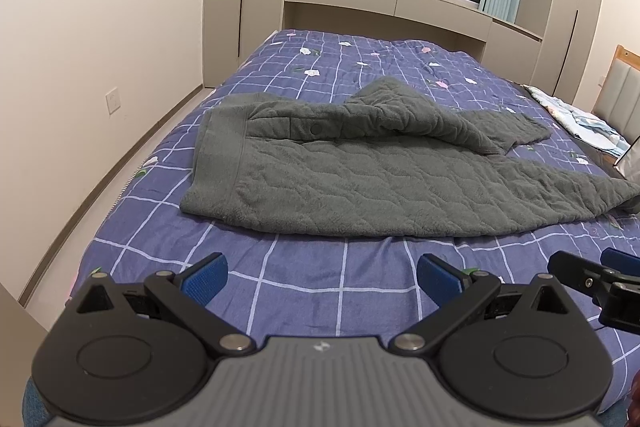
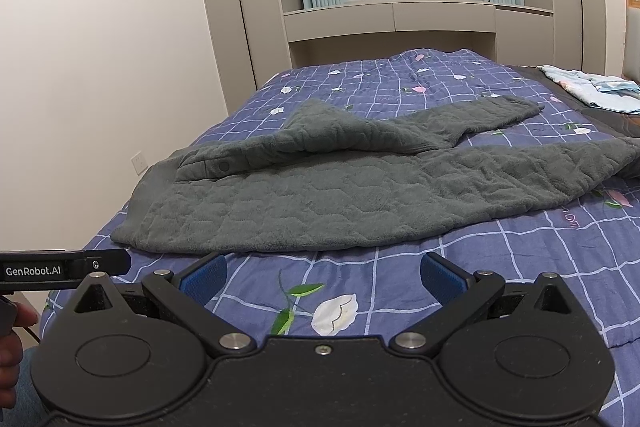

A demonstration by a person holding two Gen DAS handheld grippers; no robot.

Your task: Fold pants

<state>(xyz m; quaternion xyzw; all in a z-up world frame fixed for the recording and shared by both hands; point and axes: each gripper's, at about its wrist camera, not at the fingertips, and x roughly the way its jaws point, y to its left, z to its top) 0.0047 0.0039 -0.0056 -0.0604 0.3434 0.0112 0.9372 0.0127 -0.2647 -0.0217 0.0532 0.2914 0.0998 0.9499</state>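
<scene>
Pants (image 1: 360, 179) lie spread across the middle of the bed (image 1: 320, 291), waistband toward its left edge, legs toward the right edge, the far leg rumpled. Left gripper (image 1: 322, 279) and right gripper (image 2: 323, 277) hover over the near edge, fingers wide, holding nothing, short of the pants.

Both wrist views face the pants (image 1: 360, 183) from low, near.
</scene>
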